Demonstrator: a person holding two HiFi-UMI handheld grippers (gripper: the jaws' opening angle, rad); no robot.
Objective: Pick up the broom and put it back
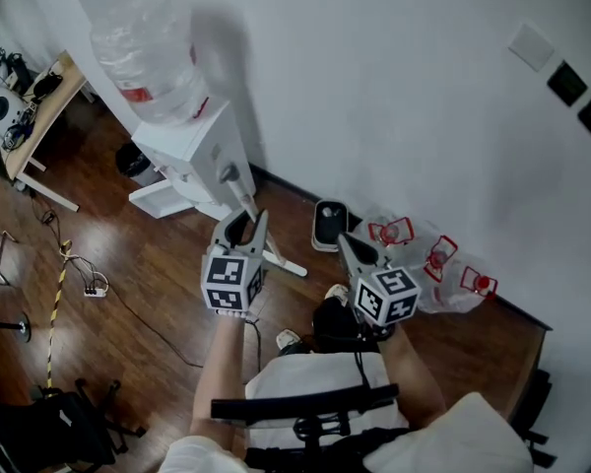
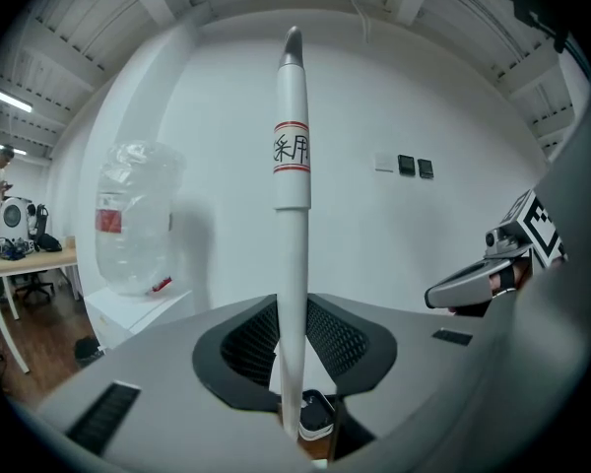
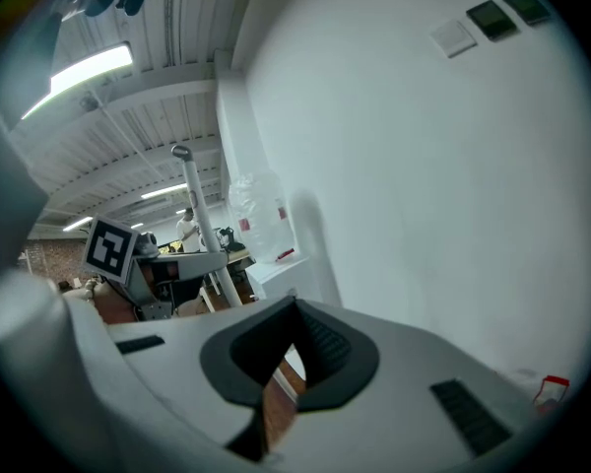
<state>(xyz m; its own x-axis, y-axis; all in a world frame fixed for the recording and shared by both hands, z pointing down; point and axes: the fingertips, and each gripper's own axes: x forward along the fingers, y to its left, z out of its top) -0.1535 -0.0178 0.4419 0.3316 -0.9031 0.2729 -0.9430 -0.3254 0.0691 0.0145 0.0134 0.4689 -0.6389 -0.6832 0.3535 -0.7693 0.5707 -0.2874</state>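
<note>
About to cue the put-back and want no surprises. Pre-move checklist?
1. Left gripper shut on the broom handle: ok.
2. Handle centred between the jaw pads: ok.
3. Right gripper shut with nothing in it: ok.
4. Broom head clear of the floor: cannot tell, as it is not in view.
5. Put-back spot by the wall near the water dispenser: cannot tell.

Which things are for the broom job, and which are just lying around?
For the job: the broom, its white handle clamped in the left tongs.

Just lying about: the water cooler, the clear jugs by the wall, the desk, the power strip on the floor.
</note>
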